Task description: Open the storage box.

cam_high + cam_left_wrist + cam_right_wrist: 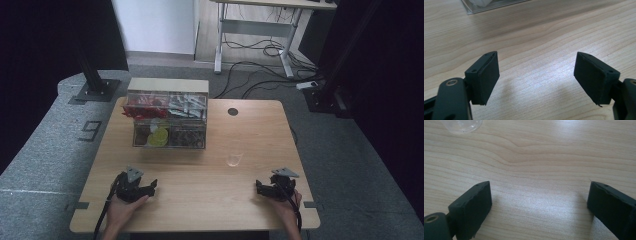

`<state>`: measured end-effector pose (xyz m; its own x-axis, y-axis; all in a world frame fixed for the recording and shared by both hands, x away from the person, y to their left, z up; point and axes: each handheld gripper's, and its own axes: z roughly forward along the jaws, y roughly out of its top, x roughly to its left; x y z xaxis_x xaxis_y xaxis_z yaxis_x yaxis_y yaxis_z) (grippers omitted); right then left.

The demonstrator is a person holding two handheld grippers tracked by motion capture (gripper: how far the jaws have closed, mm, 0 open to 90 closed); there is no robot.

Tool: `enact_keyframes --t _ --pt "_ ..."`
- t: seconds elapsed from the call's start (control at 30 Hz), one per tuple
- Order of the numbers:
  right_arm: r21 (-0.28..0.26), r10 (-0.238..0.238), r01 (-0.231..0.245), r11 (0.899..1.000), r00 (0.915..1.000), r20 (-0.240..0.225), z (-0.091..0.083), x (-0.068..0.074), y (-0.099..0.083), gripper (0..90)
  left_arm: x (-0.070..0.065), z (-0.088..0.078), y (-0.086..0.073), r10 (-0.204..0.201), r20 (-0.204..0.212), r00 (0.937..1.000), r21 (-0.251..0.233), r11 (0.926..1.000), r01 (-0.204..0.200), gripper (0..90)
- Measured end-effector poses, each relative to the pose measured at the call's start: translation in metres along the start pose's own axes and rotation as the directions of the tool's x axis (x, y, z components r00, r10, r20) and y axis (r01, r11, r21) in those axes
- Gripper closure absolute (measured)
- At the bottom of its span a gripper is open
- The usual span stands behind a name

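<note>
Big wooden surface (200, 200) first, with a clear organizer box (168, 120) sitting toward its far left, compartments stuffed with red, yellow, white and dark bits I can't really make out. Nearer than the box and off to its right there's a small clear cup (234, 158), standing alone. Left claw (150, 187) sits well in front of the box, jaws spread wide, nothing in them. Right claw (260, 187) is just past the cup, toward the near edge, also wide apart and empty.
</note>
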<state>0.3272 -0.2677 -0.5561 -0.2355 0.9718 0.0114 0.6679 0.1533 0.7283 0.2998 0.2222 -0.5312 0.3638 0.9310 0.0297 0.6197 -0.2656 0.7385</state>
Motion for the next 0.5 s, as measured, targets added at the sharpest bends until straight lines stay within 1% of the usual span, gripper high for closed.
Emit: enact_keyframes --t 0.3,0.5 --pt "-0.003 0.003 -0.003 1.000 1.0000 0.003 -0.0003 -0.0001 -0.0002 7.2 0.0023 -0.0019 -0.0012 -0.031 0.000 0.9995 -0.009 0.9995 0.031 21.9" --pt "-0.006 0.007 -0.007 1.000 0.9999 0.008 -0.0013 0.0001 -0.0010 8.2 0.0025 -0.0031 -0.0023 -0.031 0.000 0.9995 -0.007 0.9995 0.031 22.2"
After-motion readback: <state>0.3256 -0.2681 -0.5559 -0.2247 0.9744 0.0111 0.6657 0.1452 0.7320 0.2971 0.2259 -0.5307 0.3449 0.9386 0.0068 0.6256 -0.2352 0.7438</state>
